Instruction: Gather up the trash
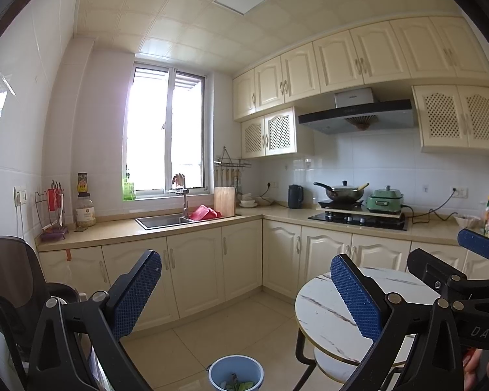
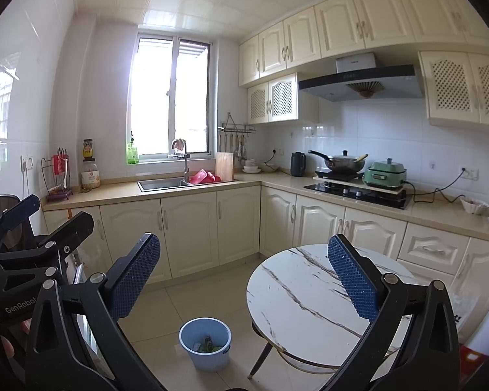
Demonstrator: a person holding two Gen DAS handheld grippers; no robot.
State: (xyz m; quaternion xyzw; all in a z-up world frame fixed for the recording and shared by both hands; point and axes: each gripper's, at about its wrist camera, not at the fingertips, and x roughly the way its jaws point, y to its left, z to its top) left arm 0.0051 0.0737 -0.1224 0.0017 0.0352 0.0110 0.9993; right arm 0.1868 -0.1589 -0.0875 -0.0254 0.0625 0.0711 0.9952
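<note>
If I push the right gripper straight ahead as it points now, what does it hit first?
Probably nothing nearby: the open right gripper points over the floor between the blue bin and round marble table, toward the lower corner cabinets. Depth is uncertain.

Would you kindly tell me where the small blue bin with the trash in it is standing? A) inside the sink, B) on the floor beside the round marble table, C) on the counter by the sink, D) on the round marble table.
B: the blue bin stands on the floor tiles just left of the round marble table, with green scraps inside.
</note>
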